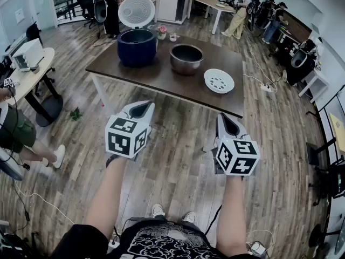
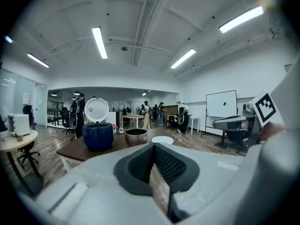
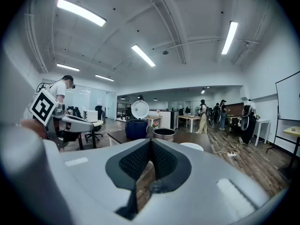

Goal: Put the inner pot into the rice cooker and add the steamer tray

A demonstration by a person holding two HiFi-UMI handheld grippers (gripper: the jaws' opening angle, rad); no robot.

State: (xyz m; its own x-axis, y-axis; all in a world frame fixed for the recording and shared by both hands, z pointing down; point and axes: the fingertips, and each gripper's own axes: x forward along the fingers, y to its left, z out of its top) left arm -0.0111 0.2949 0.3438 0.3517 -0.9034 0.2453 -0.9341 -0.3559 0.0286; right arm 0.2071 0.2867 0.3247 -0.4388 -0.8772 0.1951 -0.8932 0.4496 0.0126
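Well, on the dark brown wooden table [image 1: 161, 77] the dark blue round rice cooker [image 1: 137, 47] stands w/ its white lid up; inside looks empty. The grey metal inner pot [image 1: 186, 59] stands just beside it, also empty. The white perforated steamer tray [image 1: 219, 81] lies near it. The left gripper [image 1: 141, 110] & right gripper [image 1: 226, 124] have jaws closed together, holding nothing, well apart from the table.

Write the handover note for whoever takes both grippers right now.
Left gripper: shut, empty.
Right gripper: shut, empty.
Both are over the floor, short of the table.
On the table: blue rice cooker at the left with its lid up, inner pot in the middle, white steamer tray at the right.
Done: nothing yet.
Left: put the pot into the cooker, then add the tray.
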